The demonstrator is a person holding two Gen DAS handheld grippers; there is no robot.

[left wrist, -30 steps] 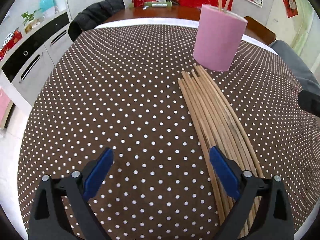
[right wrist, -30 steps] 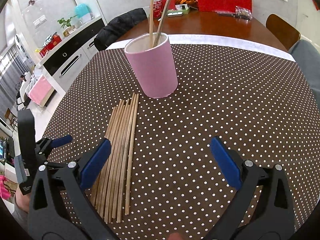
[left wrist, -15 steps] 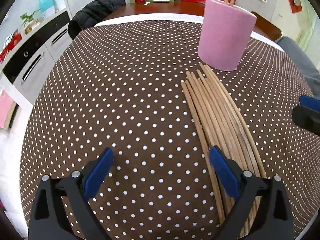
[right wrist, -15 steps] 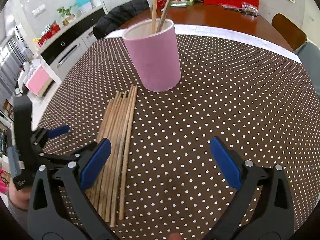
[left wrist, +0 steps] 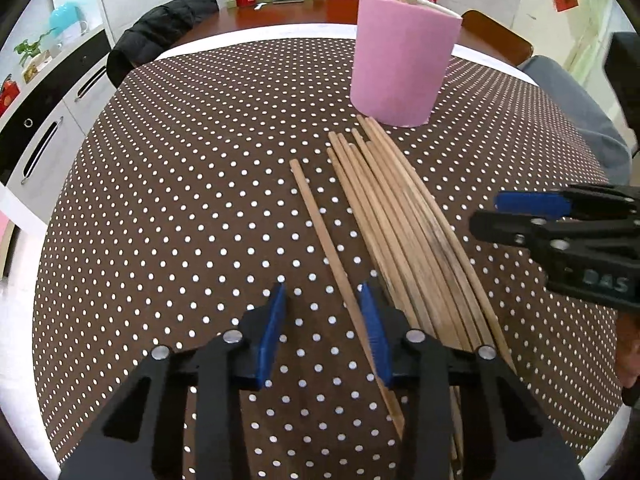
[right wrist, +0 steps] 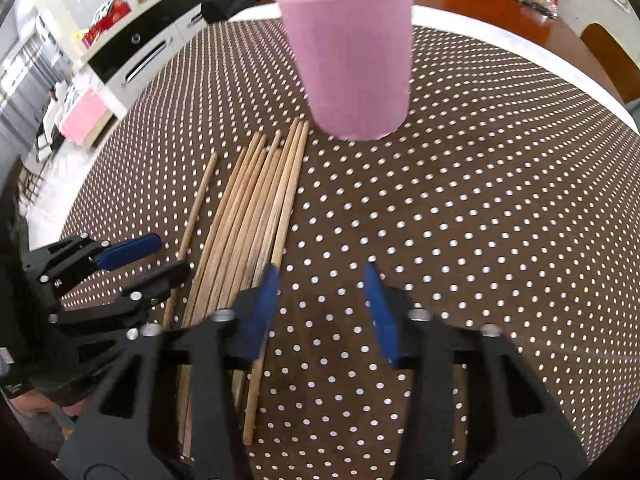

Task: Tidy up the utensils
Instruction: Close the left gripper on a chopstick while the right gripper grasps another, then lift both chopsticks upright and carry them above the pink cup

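Observation:
A pink cup (left wrist: 402, 60) with two chopsticks in it stands on the dotted brown tablecloth; it also shows in the right wrist view (right wrist: 352, 56). A bundle of wooden chopsticks (left wrist: 408, 232) lies in front of it, also in the right wrist view (right wrist: 252, 216). One single chopstick (left wrist: 332, 252) lies apart to the bundle's left and runs between my left gripper's (left wrist: 326, 332) half-closed blue pads, beside the right pad. My right gripper (right wrist: 324, 308) is half closed and empty, just right of the bundle. Its left pad (right wrist: 262, 312) lies over the rightmost stick.
The round table's white edge (left wrist: 24, 300) curves on the left. Behind it are a chair with a black jacket (left wrist: 160, 28), white cabinets (left wrist: 44, 132) and a wooden table (left wrist: 288, 12) with red boxes. The right gripper shows at the right of the left wrist view (left wrist: 568, 232).
Both grippers have narrowed from wide open and moved forward toward the chopsticks. One chopstick now lies apart from the bundle, between the left gripper's pads.

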